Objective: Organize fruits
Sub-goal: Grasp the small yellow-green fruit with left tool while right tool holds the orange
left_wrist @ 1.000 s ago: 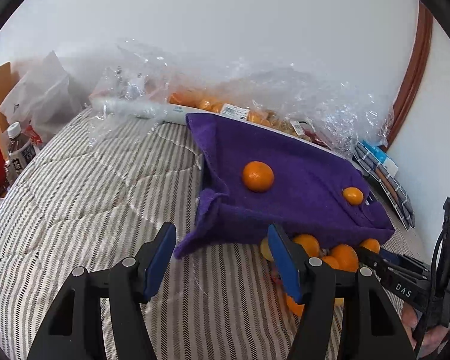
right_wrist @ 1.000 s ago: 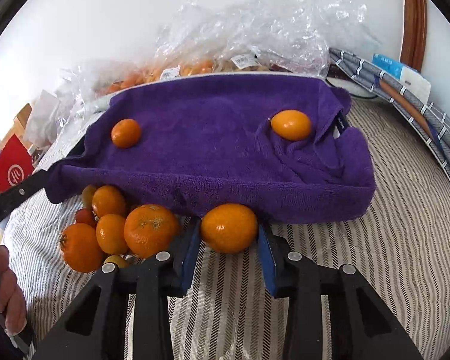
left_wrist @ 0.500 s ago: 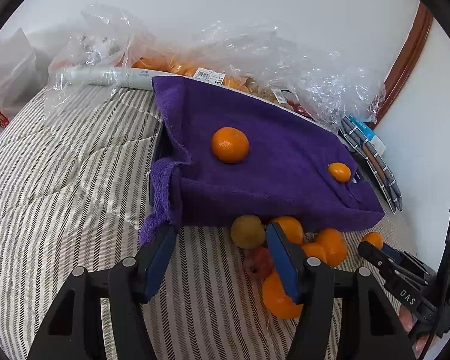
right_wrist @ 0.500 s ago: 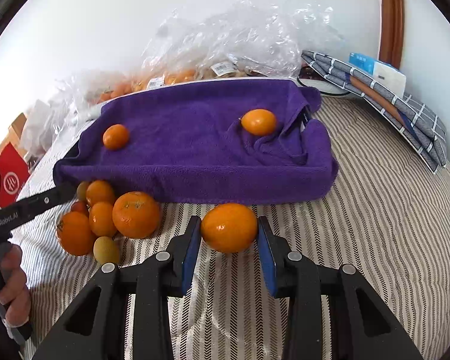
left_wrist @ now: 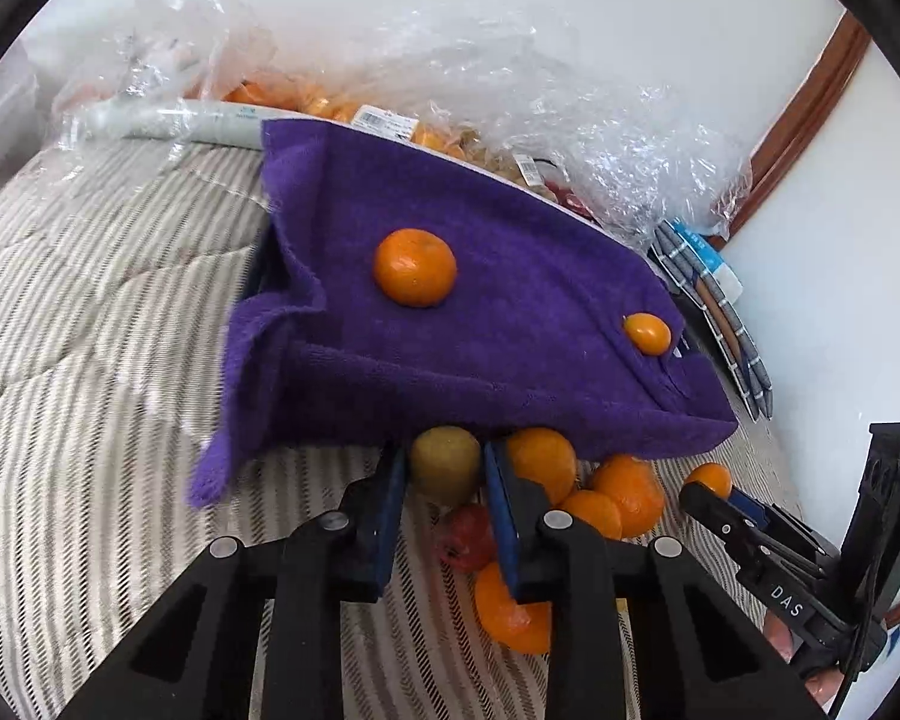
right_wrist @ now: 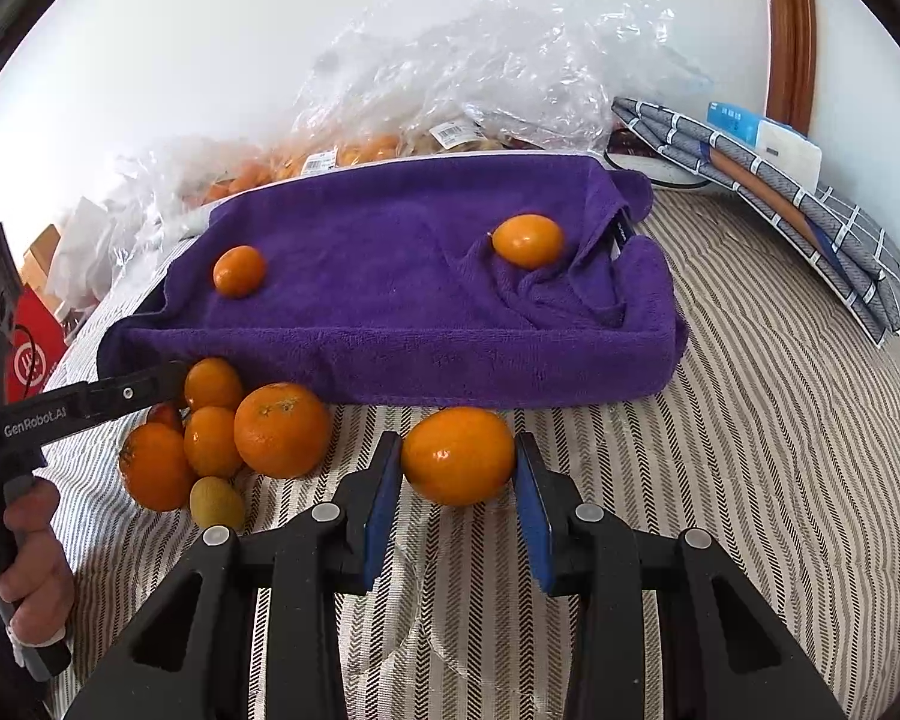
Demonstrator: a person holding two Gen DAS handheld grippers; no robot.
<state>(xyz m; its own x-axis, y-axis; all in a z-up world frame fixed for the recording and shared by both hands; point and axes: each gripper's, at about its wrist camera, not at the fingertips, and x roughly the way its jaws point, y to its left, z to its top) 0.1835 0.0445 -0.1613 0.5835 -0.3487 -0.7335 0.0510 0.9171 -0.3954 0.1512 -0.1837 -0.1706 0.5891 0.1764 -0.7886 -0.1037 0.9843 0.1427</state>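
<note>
Fingers of the left gripper (left_wrist: 444, 471) clench a yellow-green round fruit (left_wrist: 444, 465); the right gripper (right_wrist: 457, 471) clamps a glossy orange citrus (right_wrist: 457, 456) above the striped bed (right_wrist: 750, 420).

L gripper (left_wrist: 442, 474) and R gripper (right_wrist: 457, 468) both clamped, held low.

Two low, close views, shared towel (left_wrist: 510, 324)
</note>
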